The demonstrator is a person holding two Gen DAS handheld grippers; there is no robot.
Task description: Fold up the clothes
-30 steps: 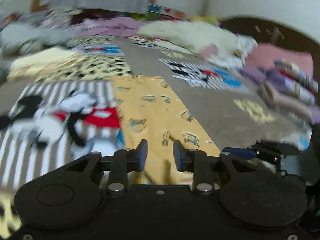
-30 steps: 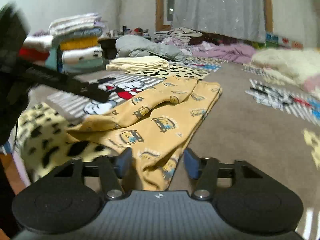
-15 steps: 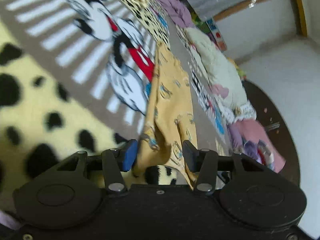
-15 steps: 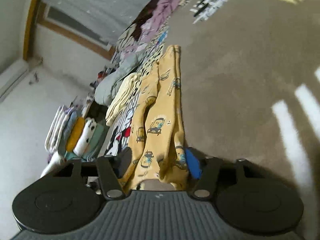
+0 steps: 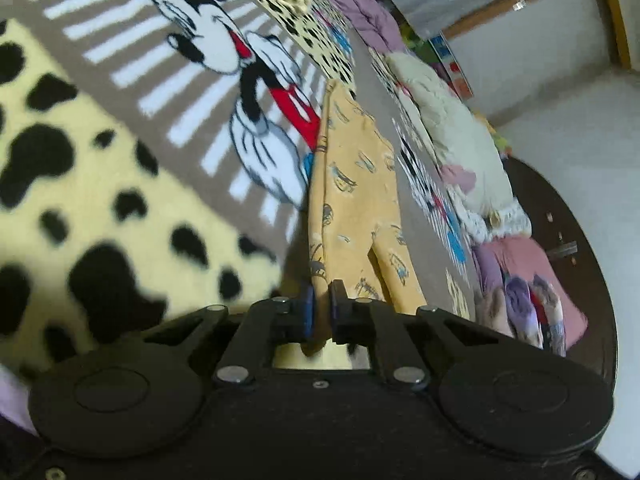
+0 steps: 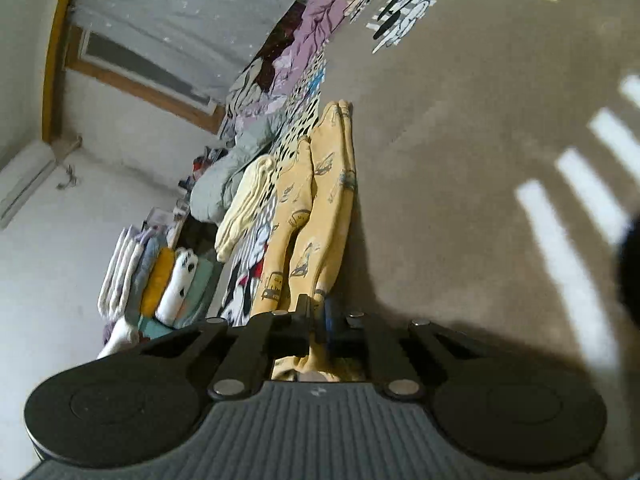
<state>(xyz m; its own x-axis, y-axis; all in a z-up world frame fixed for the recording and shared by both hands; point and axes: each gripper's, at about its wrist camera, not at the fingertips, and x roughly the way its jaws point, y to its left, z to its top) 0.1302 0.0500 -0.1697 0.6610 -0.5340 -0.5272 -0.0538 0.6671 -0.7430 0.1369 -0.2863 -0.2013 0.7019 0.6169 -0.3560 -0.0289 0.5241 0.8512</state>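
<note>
The near end of the yellow trousers (image 5: pixel 354 184) is pinched by the closed left gripper (image 5: pixel 320 312) and right gripper (image 6: pixel 318 320), the legs stretched straight away from both.

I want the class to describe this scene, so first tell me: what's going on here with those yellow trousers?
A person is folding clothes with two handheld grippers. The left gripper and the right gripper are each shut on the near edge of the yellow printed trousers, whose legs stretch away across the cartoon-print blanket. A stack of folded clothes sits by the wall. No fold is visible yet.
</note>
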